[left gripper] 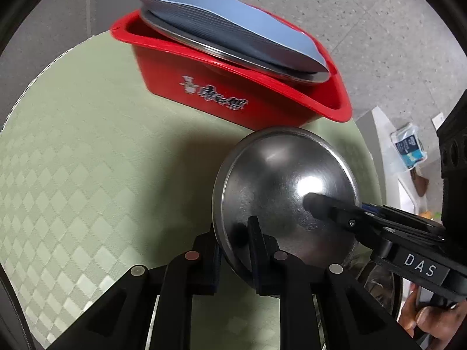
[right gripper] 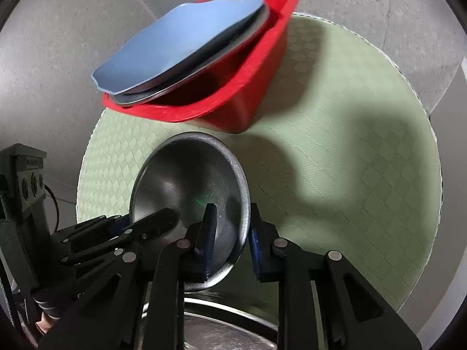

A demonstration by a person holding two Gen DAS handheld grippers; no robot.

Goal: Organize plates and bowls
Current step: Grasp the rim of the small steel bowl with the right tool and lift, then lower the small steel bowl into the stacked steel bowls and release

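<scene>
A steel bowl (left gripper: 280, 180) (right gripper: 186, 180) is held tilted above the green table. My left gripper (left gripper: 233, 248) is shut on its near rim, one finger inside and one outside. My right gripper (right gripper: 233, 239) is shut on the opposite rim in the same way. One of the right gripper's fingers (left gripper: 318, 205) shows inside the bowl in the left wrist view. Behind the bowl, a red tub (left gripper: 233, 93) (right gripper: 248, 87) holds a stack of blue plates (left gripper: 227, 26) (right gripper: 181, 43) resting tilted on a steel plate (left gripper: 233, 55).
The round table carries a pale green checked cloth (left gripper: 87, 145) (right gripper: 350, 175). Another steel dish (right gripper: 221, 329) lies under the grippers at the near edge. A person's hand (left gripper: 432, 320) grips the right handle. Grey speckled floor surrounds the table.
</scene>
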